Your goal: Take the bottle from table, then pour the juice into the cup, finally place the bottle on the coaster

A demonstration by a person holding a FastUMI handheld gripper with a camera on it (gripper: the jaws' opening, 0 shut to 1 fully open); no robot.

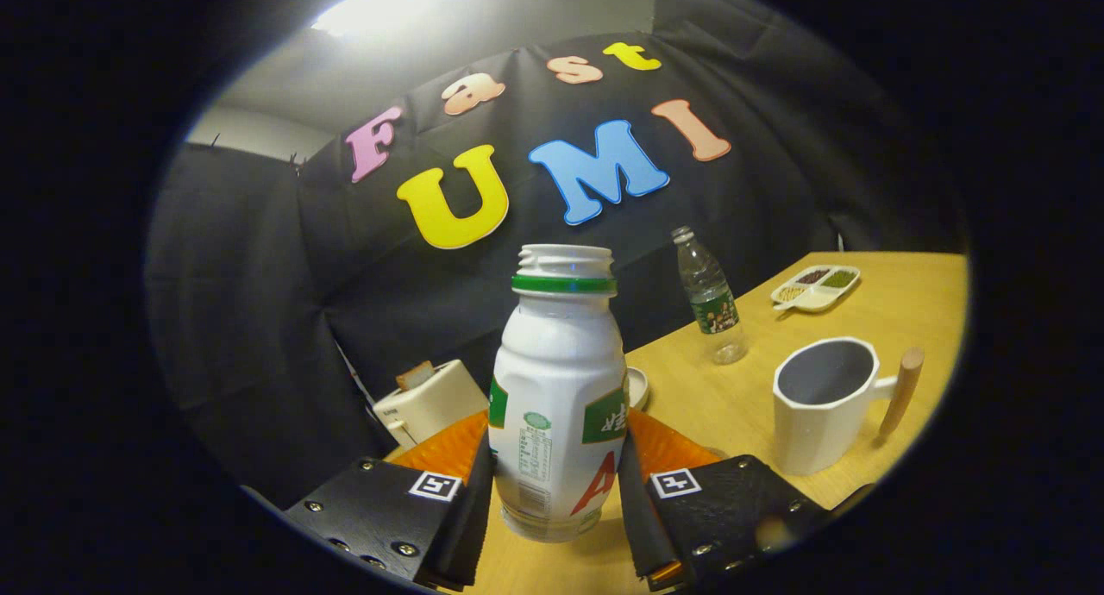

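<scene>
A white plastic bottle (559, 388) with a green neck ring and no cap stands upright between my fingers. My gripper (556, 491) is shut on its lower body, both fingers pressing its sides, and its base seems slightly off the wooden table (871, 302). To the right of the fingers stands a white cup (824, 405) with a grey inside and a wooden handle. A small round white rim (636, 386), perhaps the coaster, peeks out just behind the bottle; I cannot tell for sure.
A clear water bottle (711, 297) with a green label stands beyond the cup. Farther back lies a divided white dish (815, 287) with grains. A white toaster (427, 401) with a slice sits left of the bottle. The black cloth wall closes the back.
</scene>
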